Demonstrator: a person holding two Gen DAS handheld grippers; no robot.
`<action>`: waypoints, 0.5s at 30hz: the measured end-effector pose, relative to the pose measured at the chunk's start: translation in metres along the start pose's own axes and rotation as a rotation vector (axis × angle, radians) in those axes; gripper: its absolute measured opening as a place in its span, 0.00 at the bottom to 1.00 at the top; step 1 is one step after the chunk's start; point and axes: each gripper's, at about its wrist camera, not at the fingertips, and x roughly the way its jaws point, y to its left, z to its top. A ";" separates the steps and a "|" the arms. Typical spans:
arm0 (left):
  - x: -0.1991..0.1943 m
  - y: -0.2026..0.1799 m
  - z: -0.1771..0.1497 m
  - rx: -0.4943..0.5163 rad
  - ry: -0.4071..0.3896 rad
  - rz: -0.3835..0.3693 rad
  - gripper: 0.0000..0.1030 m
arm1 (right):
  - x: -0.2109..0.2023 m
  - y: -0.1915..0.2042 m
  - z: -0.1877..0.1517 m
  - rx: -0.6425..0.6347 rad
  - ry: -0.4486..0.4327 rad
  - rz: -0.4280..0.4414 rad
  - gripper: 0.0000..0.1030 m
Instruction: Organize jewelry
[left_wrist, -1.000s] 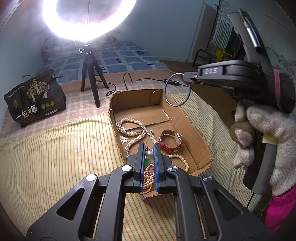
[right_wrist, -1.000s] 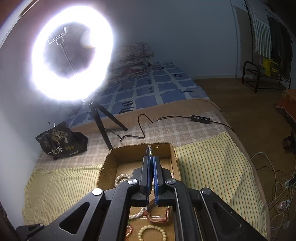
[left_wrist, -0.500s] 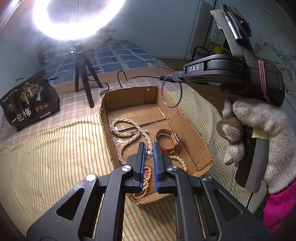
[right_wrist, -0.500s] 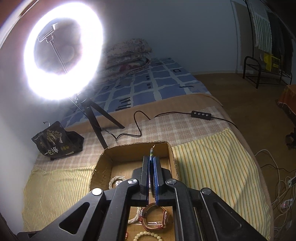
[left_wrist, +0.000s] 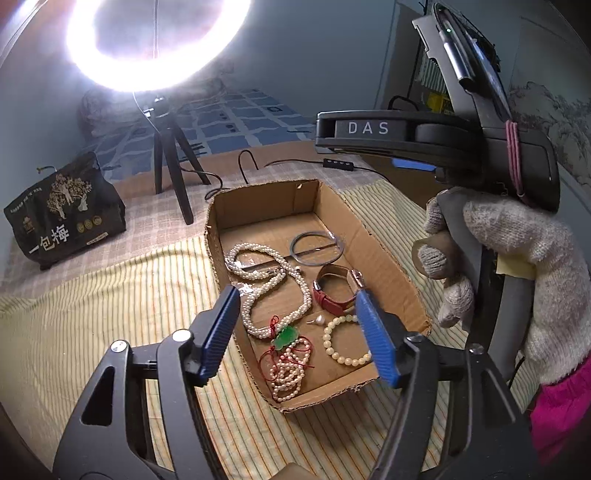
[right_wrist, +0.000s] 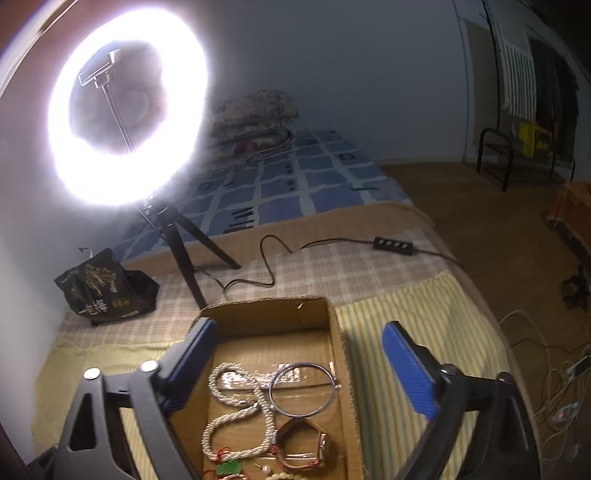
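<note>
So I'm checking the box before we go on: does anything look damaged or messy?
The cardboard box has ragged, torn rims. Inside, the pearl necklace lies in loose overlapping loops, touching the red-corded jade pendant. The metal bangle lies flat. Nothing has spilled out.

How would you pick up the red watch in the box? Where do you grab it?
Grab the red leather-strap watch by the curved strap on the side away from the dial, coming straight down from above. It stands on edge in an open loop inside the cardboard box, so one finger can probably slip inside the loop and one outside. Either open gripper, left or right, could do it.
</note>
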 end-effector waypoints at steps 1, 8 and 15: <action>0.000 0.000 0.000 0.002 0.002 0.002 0.66 | -0.002 0.002 0.000 -0.010 -0.009 -0.008 0.99; -0.007 0.002 -0.001 0.006 -0.005 0.013 0.69 | -0.005 0.013 0.000 -0.063 -0.008 -0.030 1.00; -0.019 0.004 -0.001 0.001 -0.016 0.021 0.70 | -0.014 0.019 -0.001 -0.071 -0.011 -0.035 1.00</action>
